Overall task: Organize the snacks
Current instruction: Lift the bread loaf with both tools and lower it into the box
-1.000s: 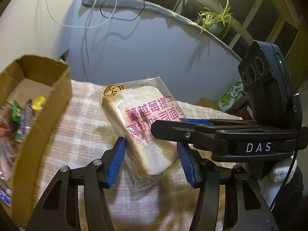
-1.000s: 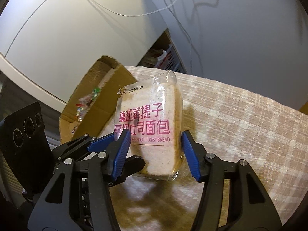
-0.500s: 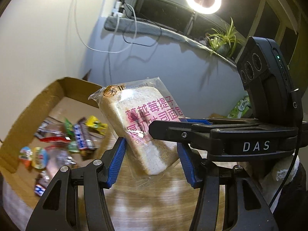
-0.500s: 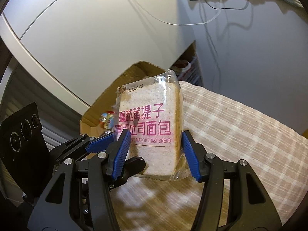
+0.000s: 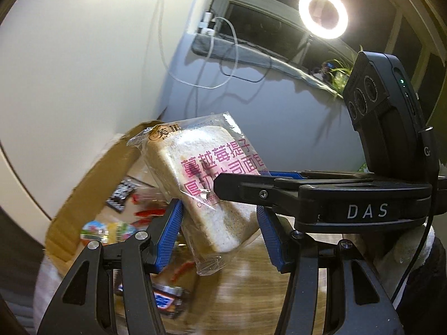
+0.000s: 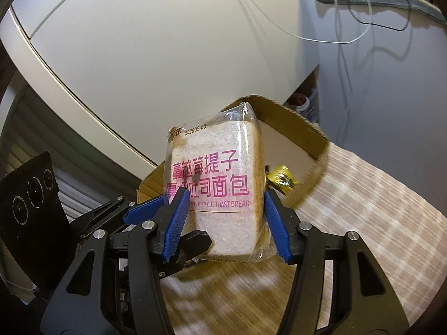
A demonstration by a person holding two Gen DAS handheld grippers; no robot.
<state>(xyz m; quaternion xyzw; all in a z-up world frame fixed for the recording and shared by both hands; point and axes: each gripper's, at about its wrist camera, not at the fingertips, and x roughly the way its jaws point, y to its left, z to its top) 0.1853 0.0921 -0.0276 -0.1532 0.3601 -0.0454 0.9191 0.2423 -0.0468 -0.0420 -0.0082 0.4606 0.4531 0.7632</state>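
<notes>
A clear packet of thick-cut toast bread [image 5: 201, 184] with pink lettering hangs in the air, tilted. My left gripper [image 5: 219, 236] is shut on its lower part, blue pads pressing both sides. My right gripper [image 6: 225, 224] is also shut on the bread packet [image 6: 218, 173], clamping its two faces; in the left wrist view its black finger [image 5: 251, 187] crosses in front of the packet from the right. Behind and below the packet lies an open cardboard box [image 5: 92, 178] holding several small snacks [image 5: 106, 230]. In the right wrist view the box [image 6: 293, 131] shows a yellow wrapper [image 6: 280, 180].
A checked cloth [image 6: 377, 209] covers the table to the right of the box. A white curved wall [image 6: 139, 55] rises close behind the box. A ring light [image 5: 322, 14], hanging cables [image 5: 223, 64] and a potted plant [image 5: 339, 72] stand at the back.
Both grippers have carried the bread packet left and slightly upward, from over the checked cloth to above the box's near edge. Their grip is unchanged.
</notes>
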